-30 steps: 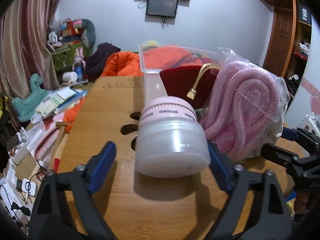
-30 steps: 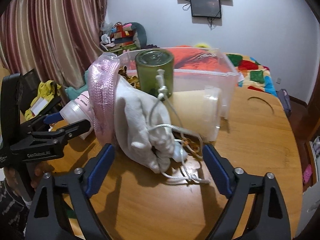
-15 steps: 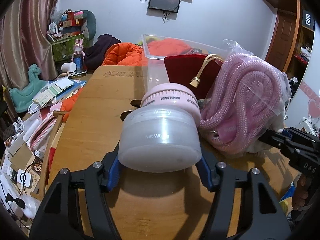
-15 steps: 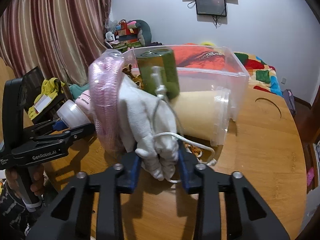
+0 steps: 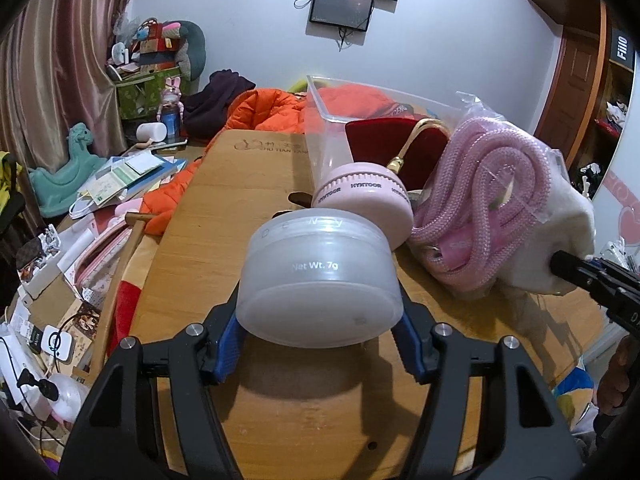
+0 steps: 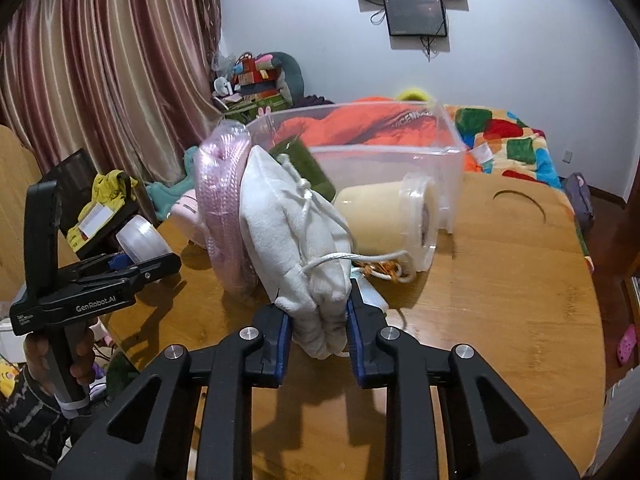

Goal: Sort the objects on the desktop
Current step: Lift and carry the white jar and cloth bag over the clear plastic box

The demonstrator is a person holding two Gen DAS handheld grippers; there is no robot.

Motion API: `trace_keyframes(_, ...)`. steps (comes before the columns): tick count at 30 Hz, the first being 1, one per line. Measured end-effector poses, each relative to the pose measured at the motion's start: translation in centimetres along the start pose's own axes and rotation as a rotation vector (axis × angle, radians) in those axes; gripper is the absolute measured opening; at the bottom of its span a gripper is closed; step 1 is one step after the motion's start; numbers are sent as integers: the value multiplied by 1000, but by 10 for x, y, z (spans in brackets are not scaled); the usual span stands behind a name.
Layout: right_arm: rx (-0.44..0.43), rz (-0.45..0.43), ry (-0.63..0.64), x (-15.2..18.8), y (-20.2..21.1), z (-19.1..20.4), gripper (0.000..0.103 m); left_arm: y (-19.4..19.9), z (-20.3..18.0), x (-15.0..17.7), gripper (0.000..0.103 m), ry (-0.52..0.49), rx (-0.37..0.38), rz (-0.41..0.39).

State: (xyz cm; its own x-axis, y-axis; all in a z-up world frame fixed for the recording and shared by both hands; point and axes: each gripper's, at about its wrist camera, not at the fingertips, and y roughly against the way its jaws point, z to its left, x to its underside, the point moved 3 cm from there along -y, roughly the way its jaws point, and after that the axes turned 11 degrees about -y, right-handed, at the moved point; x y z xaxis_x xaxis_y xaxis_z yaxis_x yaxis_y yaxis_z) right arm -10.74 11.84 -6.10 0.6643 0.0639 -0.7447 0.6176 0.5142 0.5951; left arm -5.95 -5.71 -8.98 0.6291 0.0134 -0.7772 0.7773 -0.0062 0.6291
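Since a second ago: both grippers have closed from wide open onto their things; the right jaws have just been closing further, with white cloth pinched between them.
Left gripper [image 5: 320, 344]: its blue pads clamp the frosted jar [image 5: 320, 280] at both sides; the jar lies tipped with its base toward the camera, and appears to be clear of the wooden table [image 5: 248, 184].
Pink-lidded tub [image 5: 362, 196]: just behind the jar, touching it, at the foot of the clear plastic bin [image 6: 384, 164].
Pink rope in clear wrap [image 5: 484, 208]: right of the tub, pressed against the white pouch.
White drawstring pouch [image 6: 296, 240]: squeezed at its lower end by the right gripper [image 6: 318, 336], jaws nearly shut on the cloth; its cord trails right across the table.
Green can [image 6: 308, 168]: behind the pouch, tilted; whether it is inside the bin I cannot tell.
Beige roll in a clear sleeve [image 6: 392, 216]: lying on its side in front of the bin, right of the pouch.
Person's hand [image 6: 48, 356]: seen from the right wrist, wrapped round the left gripper's handle.
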Motion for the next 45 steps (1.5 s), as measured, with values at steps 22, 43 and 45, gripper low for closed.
trace_keyframes(22, -125, -94, -110, -27, 45, -8, 20, 40, -15, -36, 64, -41, 34, -149)
trace_keyframes(43, -167, -189, -200, -84, 42, -24, 20, 27, -12, -107, 64, -82, 103, -191)
trace_keyframes(45, -166, -192, -217, -90, 37, -28, 20, 22, -11, -115, 64, -85, 108, -185)
